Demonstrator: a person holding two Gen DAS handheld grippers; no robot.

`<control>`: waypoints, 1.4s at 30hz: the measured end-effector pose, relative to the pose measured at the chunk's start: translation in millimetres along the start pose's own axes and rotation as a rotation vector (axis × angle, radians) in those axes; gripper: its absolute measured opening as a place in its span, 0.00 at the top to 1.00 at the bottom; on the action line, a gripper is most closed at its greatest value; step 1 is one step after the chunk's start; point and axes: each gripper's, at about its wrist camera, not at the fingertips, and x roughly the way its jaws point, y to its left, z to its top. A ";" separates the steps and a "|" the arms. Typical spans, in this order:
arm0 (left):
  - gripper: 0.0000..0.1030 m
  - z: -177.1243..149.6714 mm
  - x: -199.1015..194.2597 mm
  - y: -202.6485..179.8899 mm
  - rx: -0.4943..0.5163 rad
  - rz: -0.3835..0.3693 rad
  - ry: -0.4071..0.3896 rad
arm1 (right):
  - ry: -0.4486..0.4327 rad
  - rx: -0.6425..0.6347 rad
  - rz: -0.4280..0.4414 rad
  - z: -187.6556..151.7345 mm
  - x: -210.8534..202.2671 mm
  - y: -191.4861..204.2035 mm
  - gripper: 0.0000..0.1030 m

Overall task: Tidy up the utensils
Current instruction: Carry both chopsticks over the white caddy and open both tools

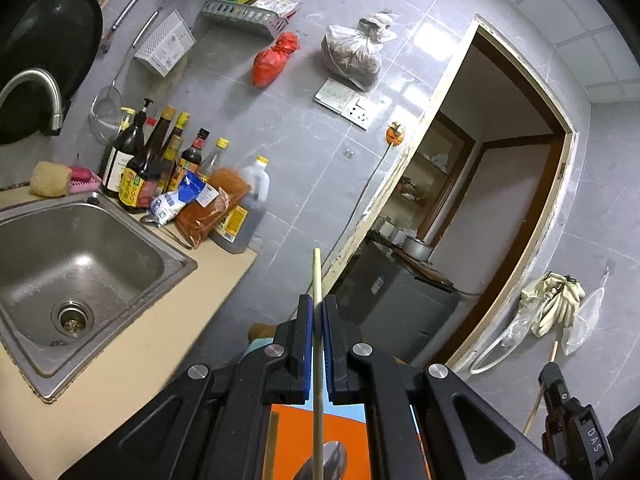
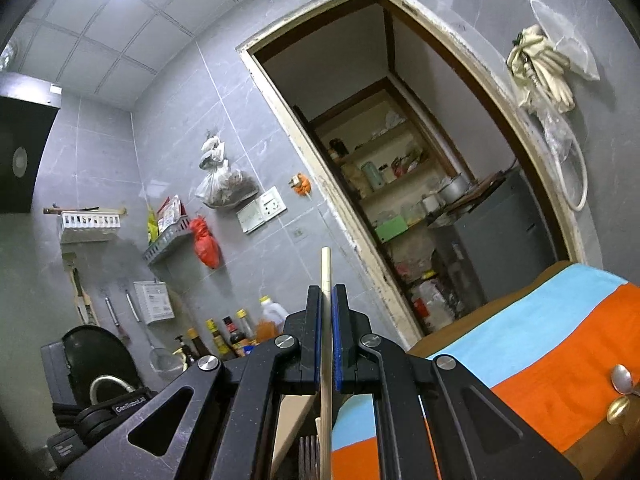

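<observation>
Left gripper (image 1: pixel 318 312): aimed slightly downward toward the doorway, jaws pressed on a thin pale chopstick (image 1: pixel 317 280) standing up between the blue pads (image 1: pixel 308 320).
Right gripper (image 2: pixel 327 304): held level, facing the doorway, jaws pinching a second chopstick (image 2: pixel 326 268), also upright.
Below: orange and blue cloth (image 2: pixel 560 340) with two spoons (image 2: pixel 622 378).
Left side: steel sink (image 1: pixel 80 264), bottles (image 1: pixel 136 160).

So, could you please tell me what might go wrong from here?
1. Each tongs, left tongs and right tongs, pinches one thin pale wooden chopstick along its length; either could slide or pivot out.
2. The metal spoons on the orange-and-blue cloth sit near the edge and could be knocked.
</observation>
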 end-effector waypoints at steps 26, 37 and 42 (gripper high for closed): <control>0.95 -21.6 -14.8 -9.0 0.121 -0.036 0.019 | 0.023 -0.038 0.009 -17.5 0.8 -10.9 0.96; 0.95 -35.3 -22.8 -15.1 0.161 -0.043 0.060 | 0.017 -0.030 0.016 -21.9 -1.2 -16.1 0.96; 0.94 -35.5 -23.1 -19.3 0.175 -0.036 0.094 | 0.079 -0.030 0.019 -18.6 0.2 -18.3 0.94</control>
